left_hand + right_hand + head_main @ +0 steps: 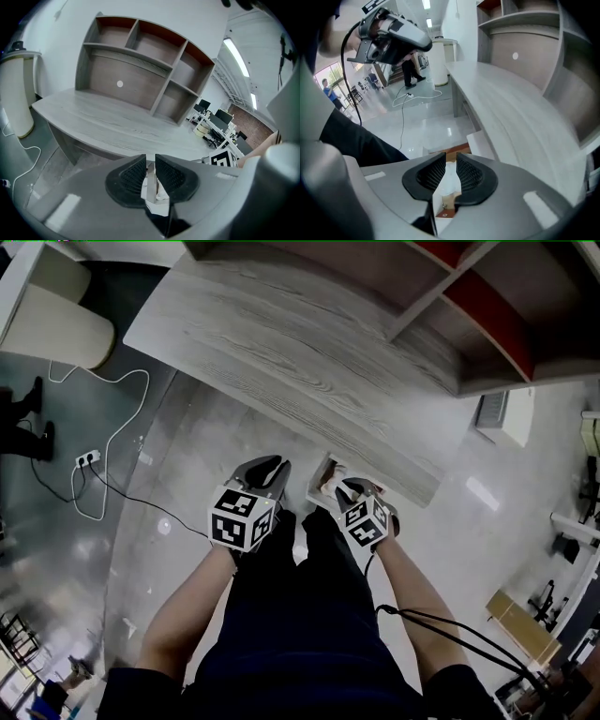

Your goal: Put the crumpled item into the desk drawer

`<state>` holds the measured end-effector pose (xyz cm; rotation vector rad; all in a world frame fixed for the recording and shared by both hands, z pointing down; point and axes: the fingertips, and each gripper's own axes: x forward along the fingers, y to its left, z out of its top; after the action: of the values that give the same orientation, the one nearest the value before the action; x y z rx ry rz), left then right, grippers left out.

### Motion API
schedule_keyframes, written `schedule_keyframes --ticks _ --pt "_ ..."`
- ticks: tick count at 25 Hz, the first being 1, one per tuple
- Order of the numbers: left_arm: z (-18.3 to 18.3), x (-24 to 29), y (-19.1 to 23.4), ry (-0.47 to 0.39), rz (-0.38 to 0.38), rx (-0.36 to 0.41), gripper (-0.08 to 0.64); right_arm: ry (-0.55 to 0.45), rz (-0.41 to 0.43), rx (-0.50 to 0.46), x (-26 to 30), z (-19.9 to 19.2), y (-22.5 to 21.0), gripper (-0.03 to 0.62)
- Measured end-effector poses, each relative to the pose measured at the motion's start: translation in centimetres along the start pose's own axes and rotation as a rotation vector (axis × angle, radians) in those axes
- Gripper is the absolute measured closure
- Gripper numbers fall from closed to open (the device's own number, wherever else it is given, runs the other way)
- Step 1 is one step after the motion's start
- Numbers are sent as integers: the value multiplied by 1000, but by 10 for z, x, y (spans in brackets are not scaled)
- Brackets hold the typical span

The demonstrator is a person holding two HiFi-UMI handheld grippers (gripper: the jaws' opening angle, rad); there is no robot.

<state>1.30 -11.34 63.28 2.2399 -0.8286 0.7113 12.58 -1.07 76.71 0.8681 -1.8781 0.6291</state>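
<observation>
The desk drawer [316, 493] stands pulled out under the front edge of the grey wooden desk [300, 362]. Its brown bottom [444, 209] shows below my right gripper [451, 161]. A white crumpled item [449, 185] sits between the right jaws, and they are shut on it just above the drawer. In the head view the right gripper [345, 488] hovers over the drawer with the white item [333, 484] at its tip. My left gripper [272, 465] is to the left of the drawer, jaws nearly together with nothing clearly held. Through its slit [150, 161] a strip of drawer wall [151, 187] shows.
A shelf unit [487, 306] with red-backed compartments stands on the desk's far side. A power strip [86, 460] and loose cables lie on the glossy floor at the left, near a pale rounded column [56, 324]. The person's legs [300, 615] are right under the grippers.
</observation>
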Motion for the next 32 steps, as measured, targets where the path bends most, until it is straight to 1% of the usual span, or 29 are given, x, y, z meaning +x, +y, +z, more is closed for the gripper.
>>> schedule_keyframes --ticks 5,11,13,17,19,22,27,32 --pt "37 -12 6 -85 28 6 499 -144 -65 48 -43 51 -26 522" --pt "74 -31 12 -179 61 23 499 -295 -177 112 -94 103 -73 523" --pt "89 -40 15 -221 83 39 499 -341 -216 123 -110 119 -89 525" --pt "123 -64 22 -328 153 90 499 -438 -283 122 -145 156 -111 526" --pt "139 -75 25 -377 183 102 499 -504 -313 123 -167 176 -118 528" --pt "166 -92 27 -446 211 111 499 -629 -352 132 -207 207 -124 532" --pt "207 -123 23 -555 222 126 500 -804 -395 133 -264 250 -125 549" --pt "247 -156 3 -665 222 175 500 -942 -488 141 -317 280 -123 551"
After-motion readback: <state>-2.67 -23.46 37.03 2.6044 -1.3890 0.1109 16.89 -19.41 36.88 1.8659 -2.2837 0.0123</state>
